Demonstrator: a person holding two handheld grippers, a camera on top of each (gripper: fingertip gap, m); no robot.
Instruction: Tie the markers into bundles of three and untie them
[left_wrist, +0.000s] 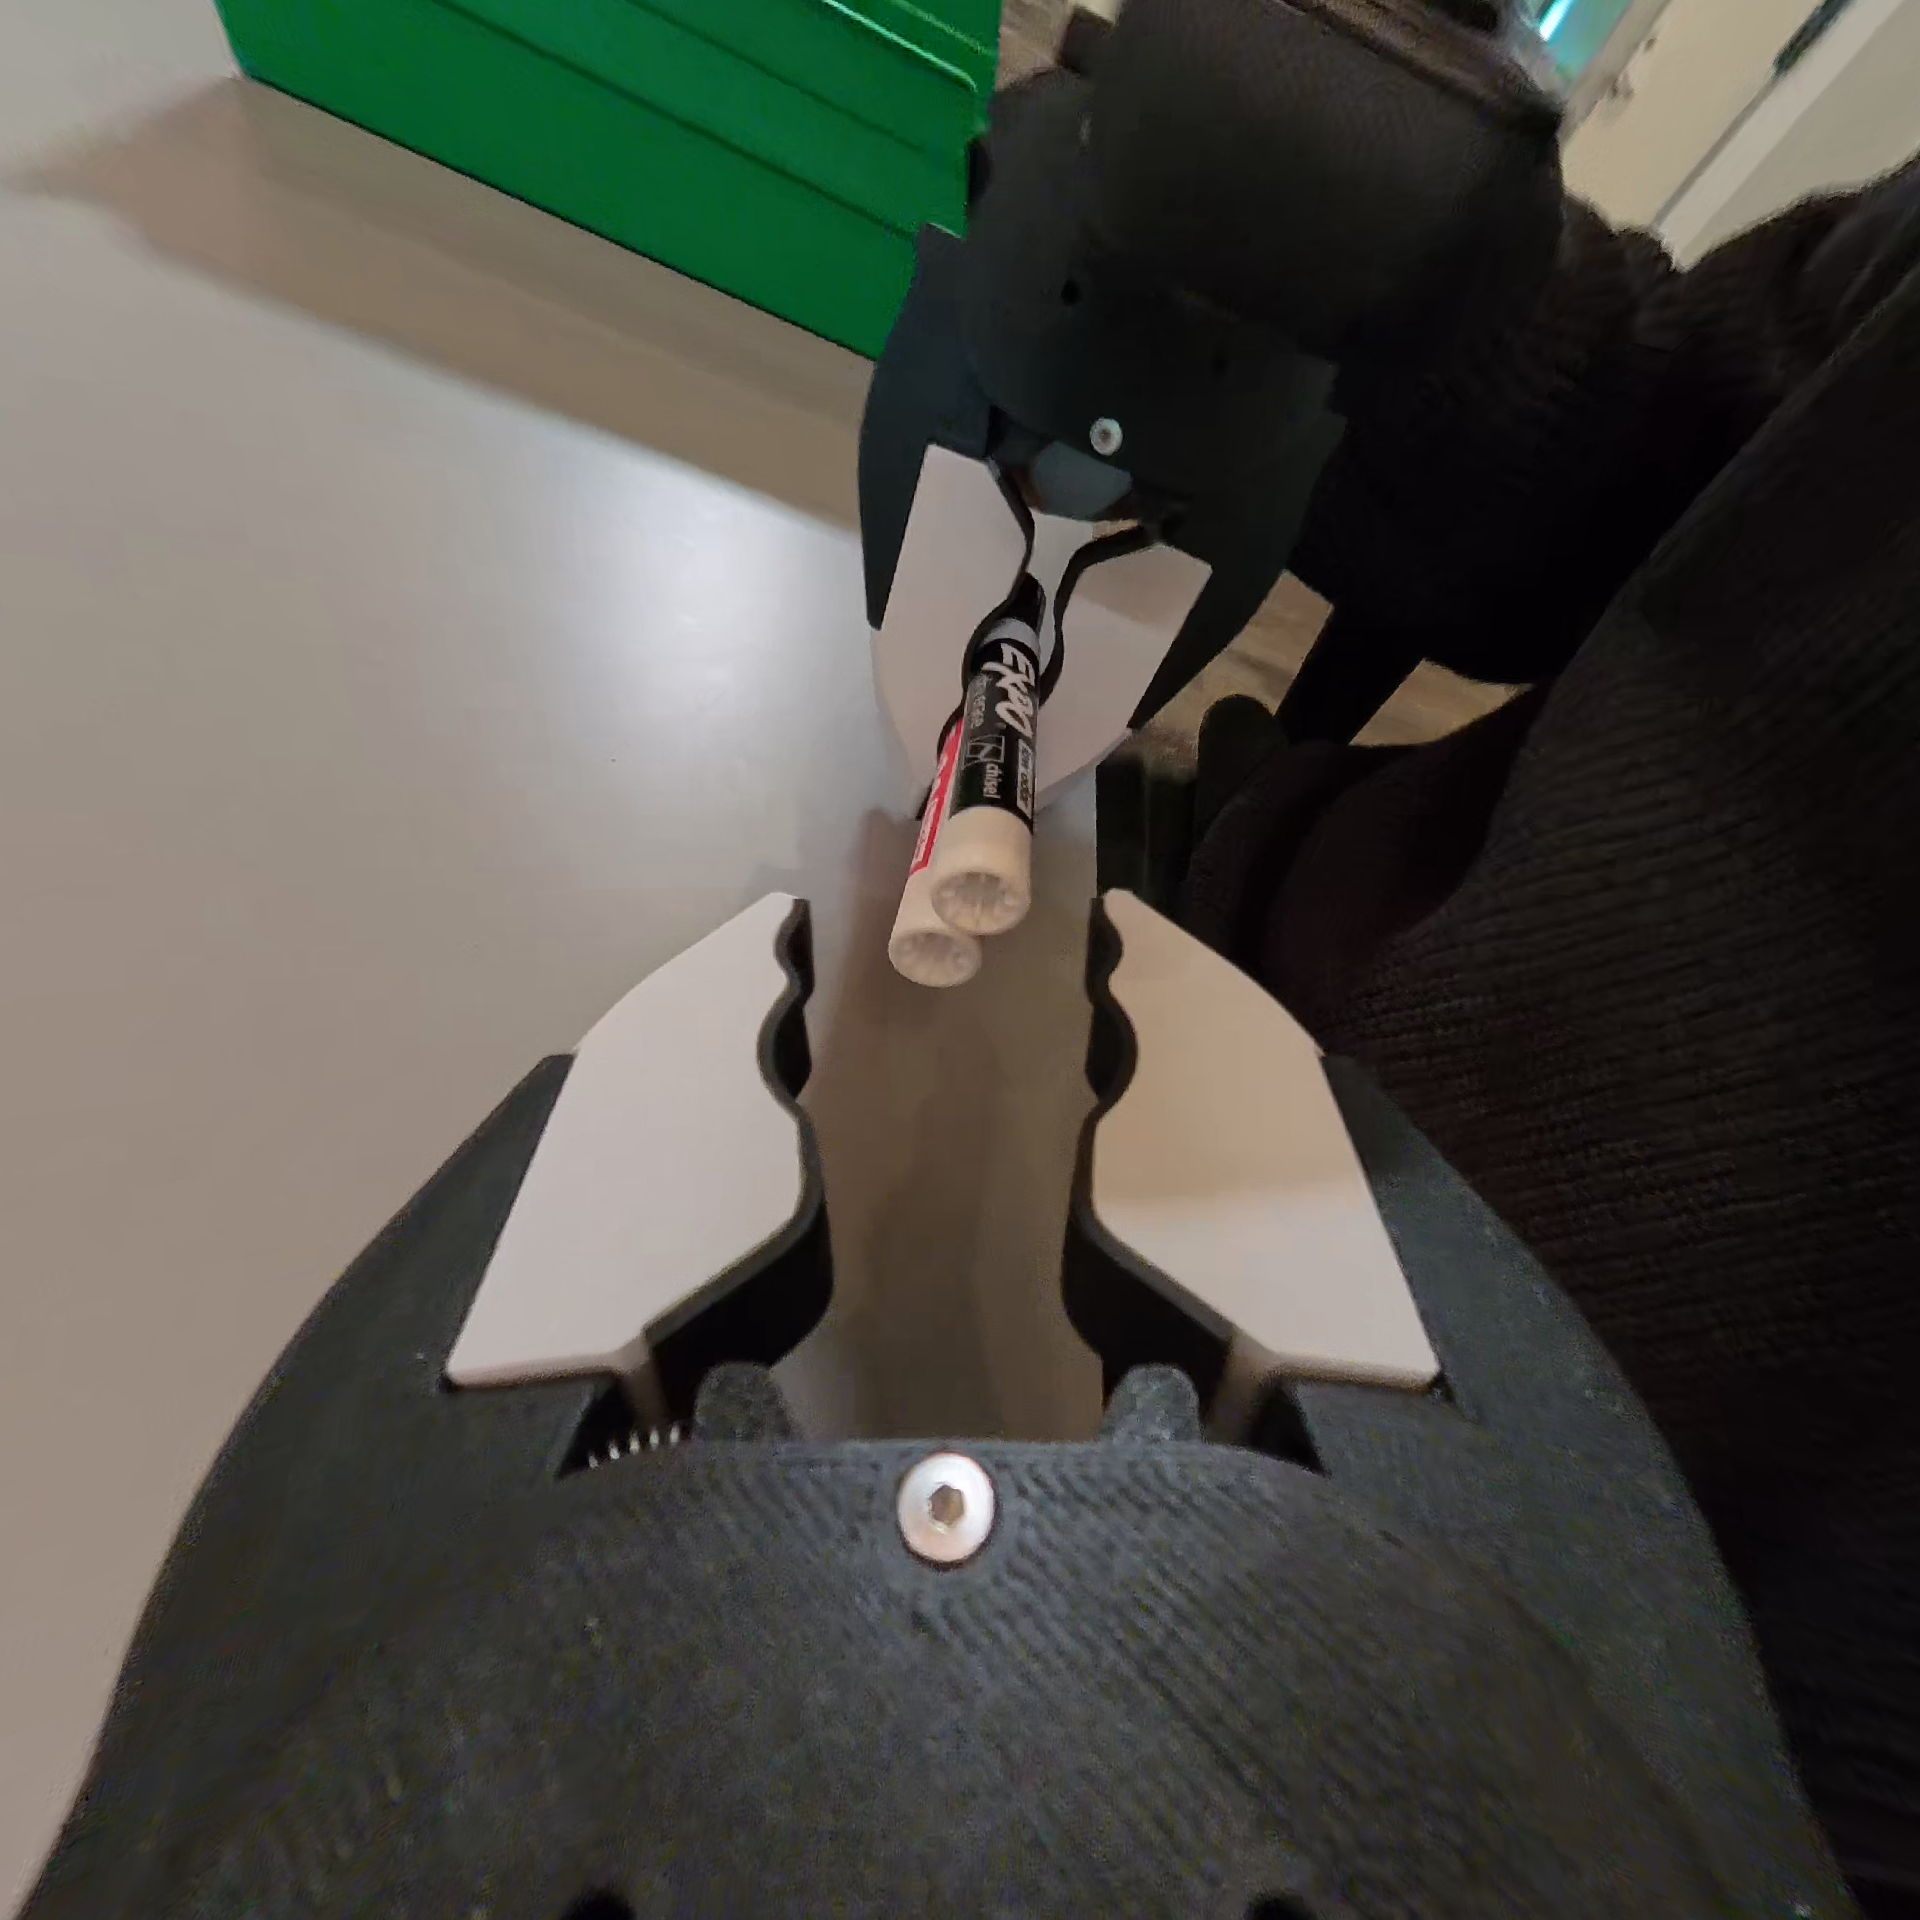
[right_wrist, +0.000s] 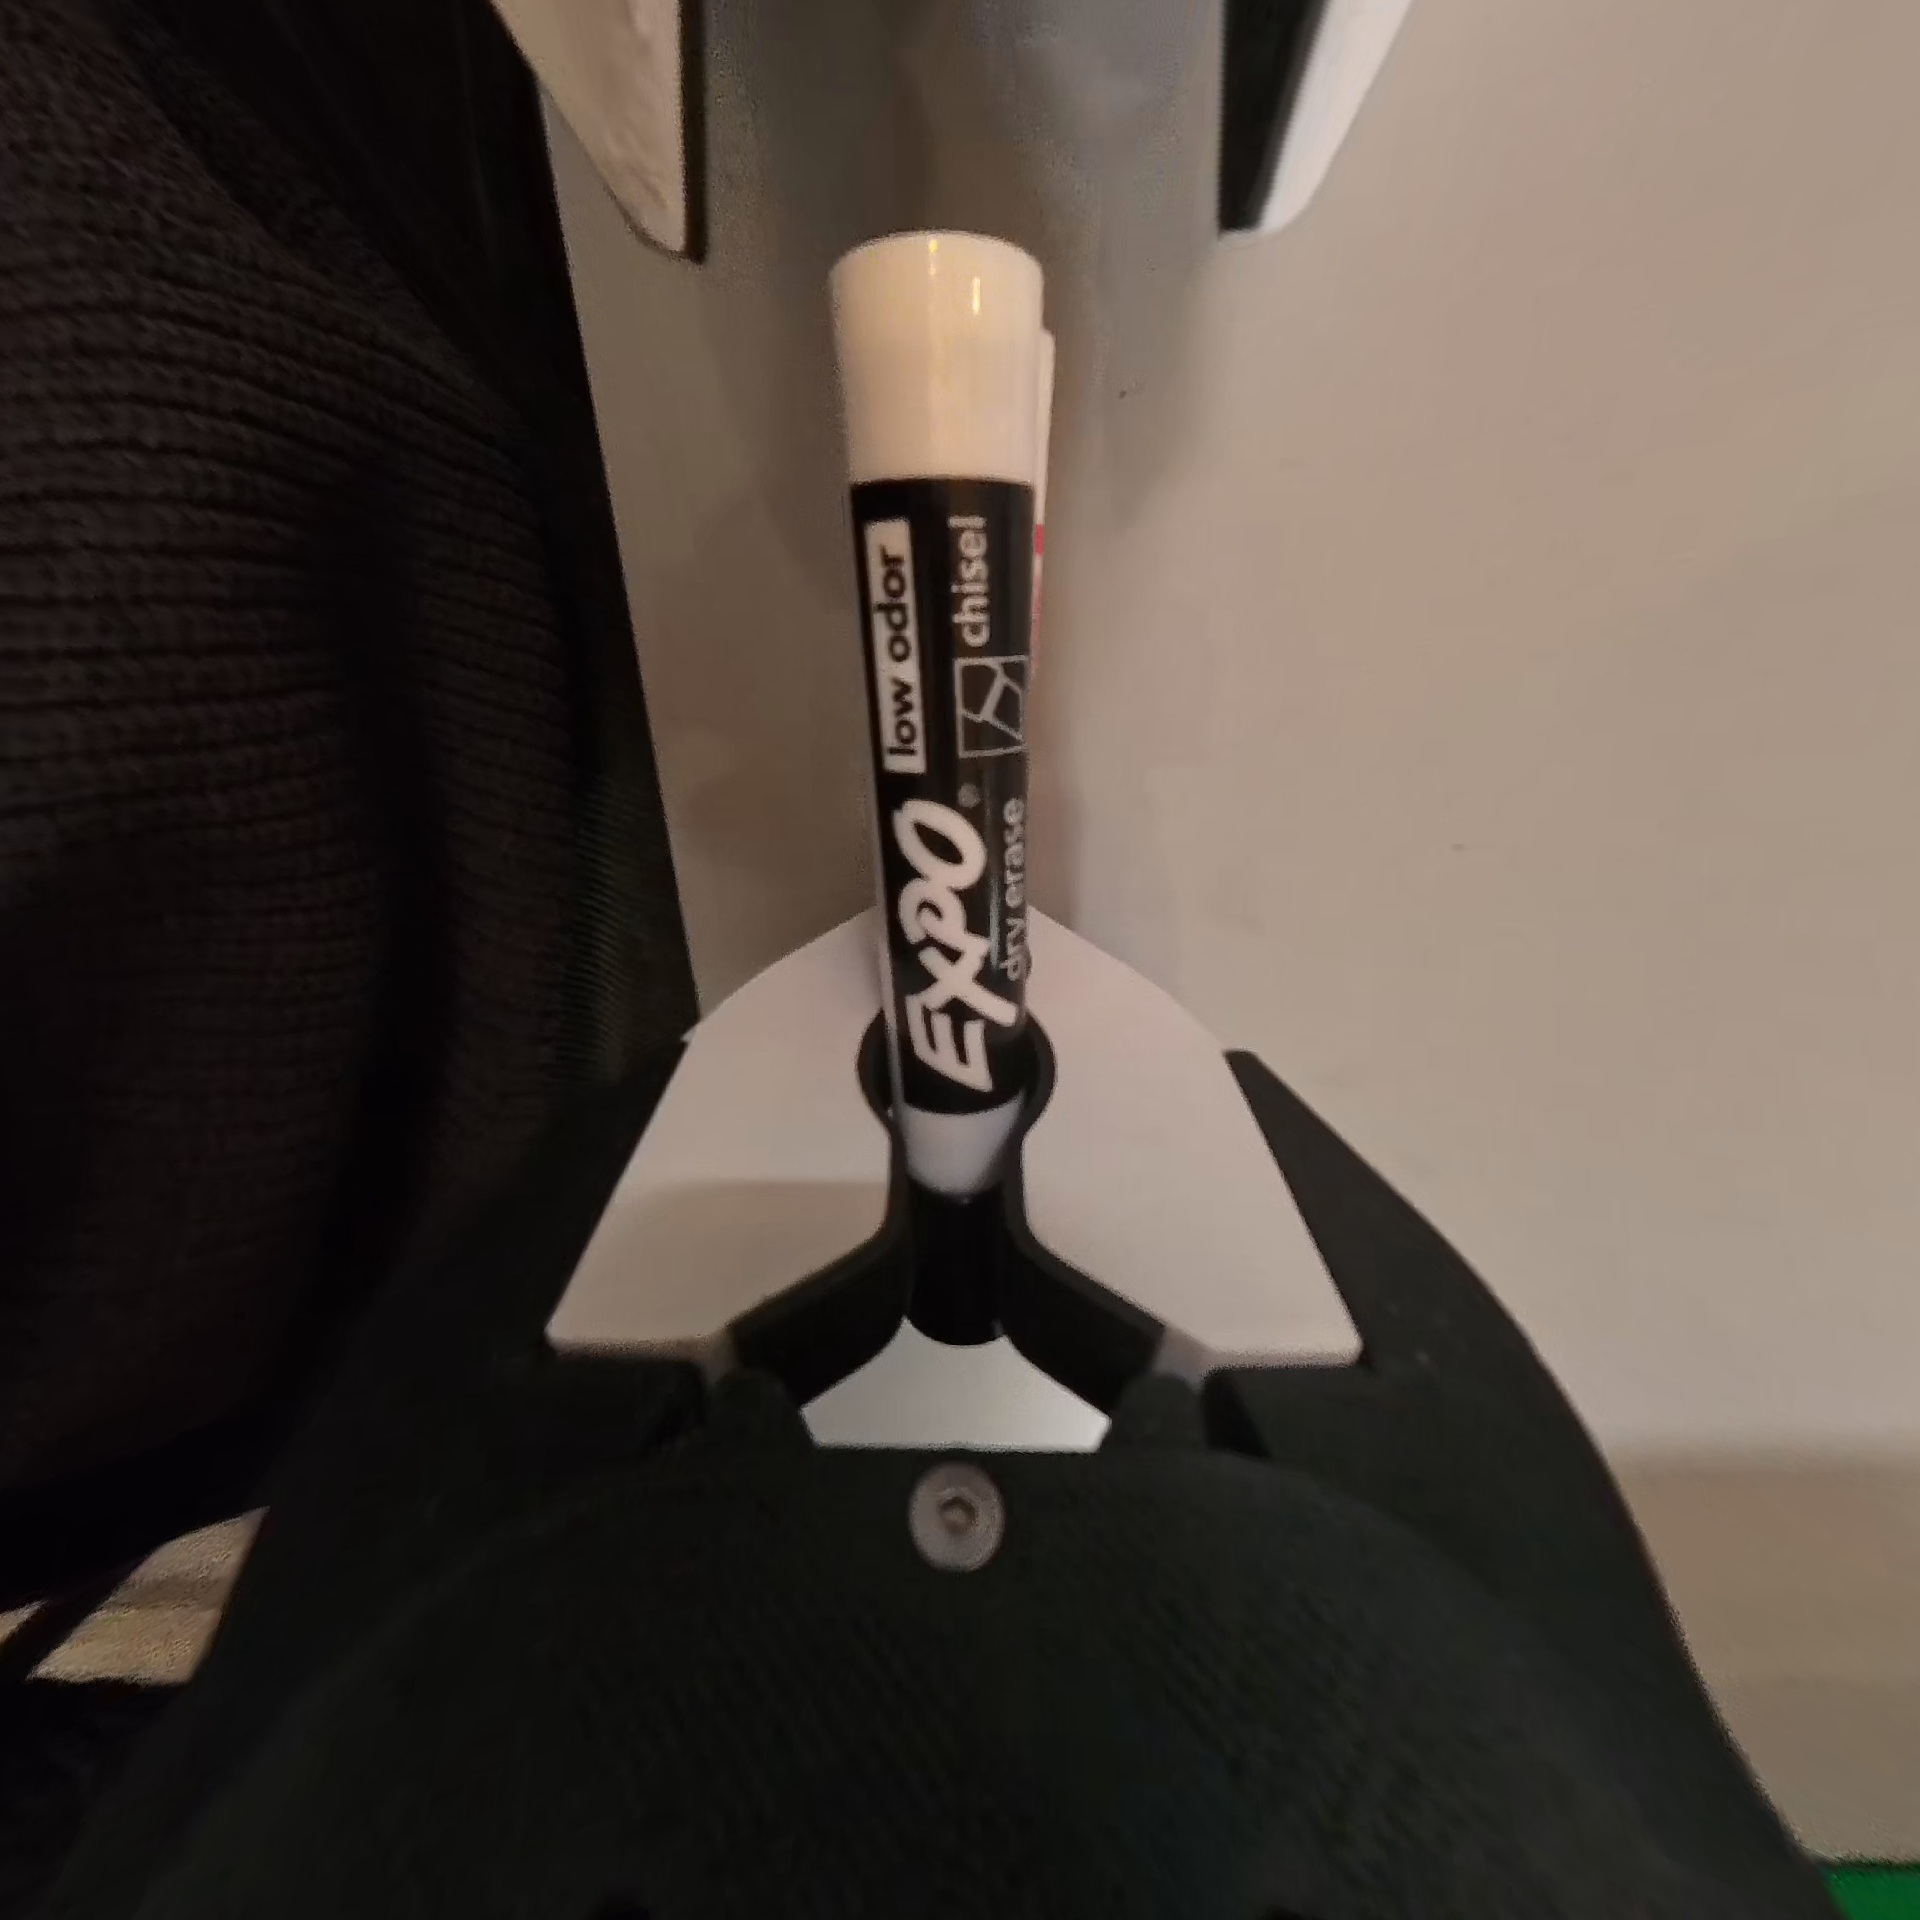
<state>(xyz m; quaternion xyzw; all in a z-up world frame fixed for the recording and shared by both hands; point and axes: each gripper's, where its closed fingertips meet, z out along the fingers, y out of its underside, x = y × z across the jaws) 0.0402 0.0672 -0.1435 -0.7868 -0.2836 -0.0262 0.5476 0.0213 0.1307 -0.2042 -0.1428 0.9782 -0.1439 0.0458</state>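
Right claw (right_wrist: 951, 1060) clamping markers (right_wrist: 940, 665) — left claw (left_wrist: 945, 997) agape

The gap between the fingers of the left tool (left_wrist: 945, 1039) is unobstructed down to the pale surface (left_wrist: 312, 831). Directly beyond that gap, passage is blocked by two markers (left_wrist: 982, 831), a black-labelled one over a red-labelled one, with their white ends just ahead of the fingertips, and by the right tool (left_wrist: 1023, 665) clamped around them. Open surface is found left of the markers. A green box (left_wrist: 665, 135) bounds the far side; dark knitted fabric (left_wrist: 1610, 935) closes off the right.
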